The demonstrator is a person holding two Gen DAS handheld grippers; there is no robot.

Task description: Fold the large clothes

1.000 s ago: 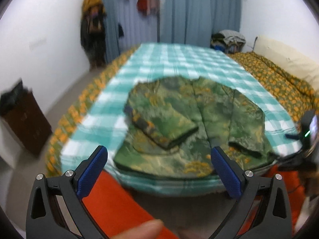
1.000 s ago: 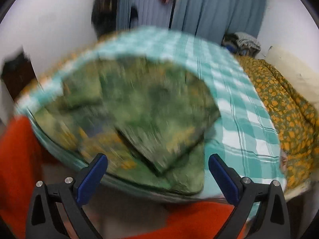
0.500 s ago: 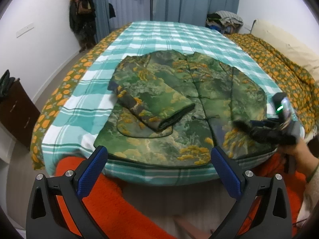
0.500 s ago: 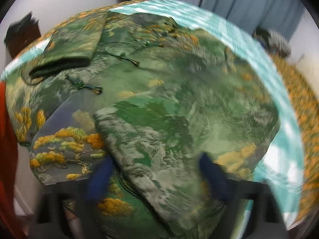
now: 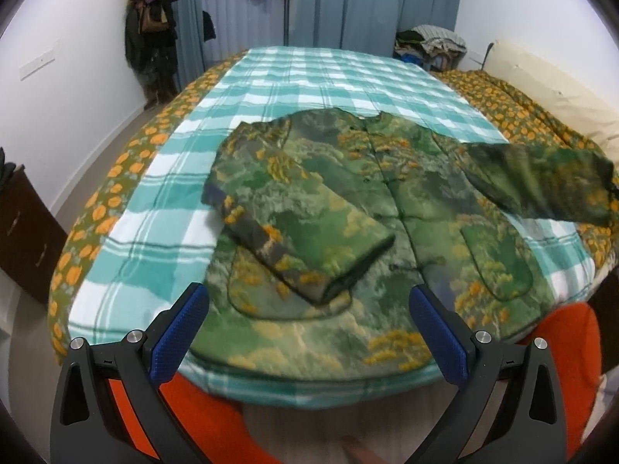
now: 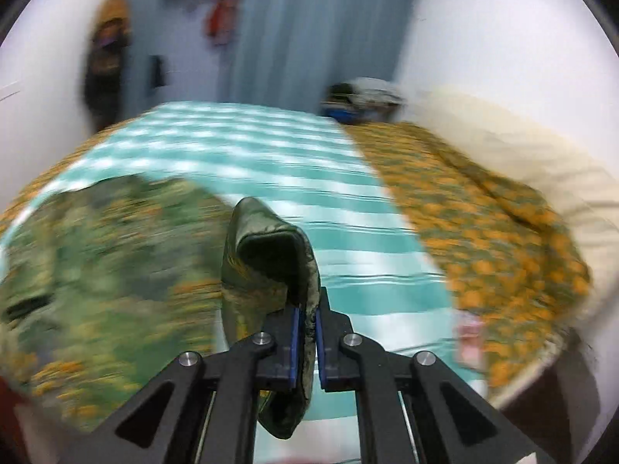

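A green jacket with yellow print lies flat on the teal checked blanket. Its left sleeve is folded across the chest. Its right sleeve is lifted off the bed and stretched to the right. My left gripper is open and empty, just above the jacket's hem at the near bed edge. My right gripper is shut on the right sleeve's cuff and holds it above the blanket. The rest of the jacket is blurred at the left.
The bed has an orange-flowered cover at both sides and a cream pillow at the right. A dark cabinet stands left. Clothes hang by the blue curtain. A clothes pile sits at the far end.
My right gripper has shut on the right sleeve's cuff and lifted it up and out to the right. The left gripper stayed open and drew slightly closer to the hem.
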